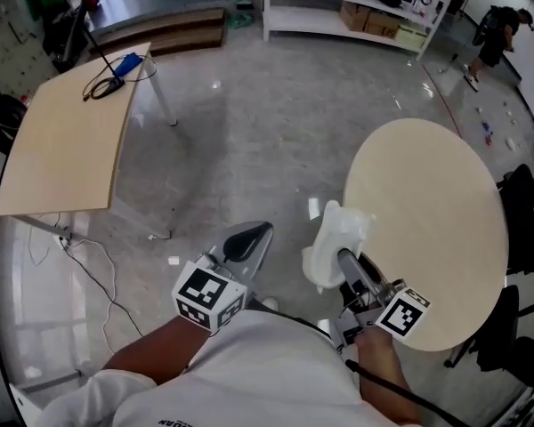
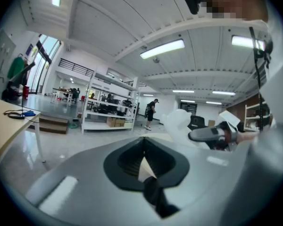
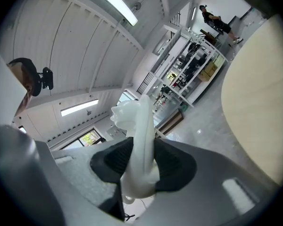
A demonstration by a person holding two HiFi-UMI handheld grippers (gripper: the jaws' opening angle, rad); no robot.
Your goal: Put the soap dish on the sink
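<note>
1. The right gripper (image 1: 345,261) has its jaws closed on the soap dish (image 1: 336,235), a white moulded piece. The right gripper view shows the dark pads pressing on either side of its thin wall, so the dish stands on edge and sticks out past the tips.
2. That edge-on pinch looks chosen for carrying. The wall seems the only part thin enough to fit between the jaws, and I judge the dish will need turning flat before it is set down.
3. In the head view the dish hangs in the lower middle of the frame, over the floor (image 1: 240,123) and just at the left rim of the round table (image 1: 427,221). As far as I can tell it touches neither.
4. The left gripper (image 1: 254,235) sits lower centre-left, its jaws brought together with nothing between them. It appears simply held aside, since one dish needs one tool.
5. No sink shows in any view, so the place for the dish is out of frame. By my reading the task is at the carrying stage.
6. The dish's lower part is hidden behind the right gripper's jaws, and its finer form is hard to make out.
7. Far things are small: shelving (image 1: 356,7) across the top, a person (image 1: 497,29) at upper right, and a rectangular table (image 1: 67,140) at upper left. That table bears a cable (image 1: 102,85) with a blue item at its end that I cannot identify.
</note>
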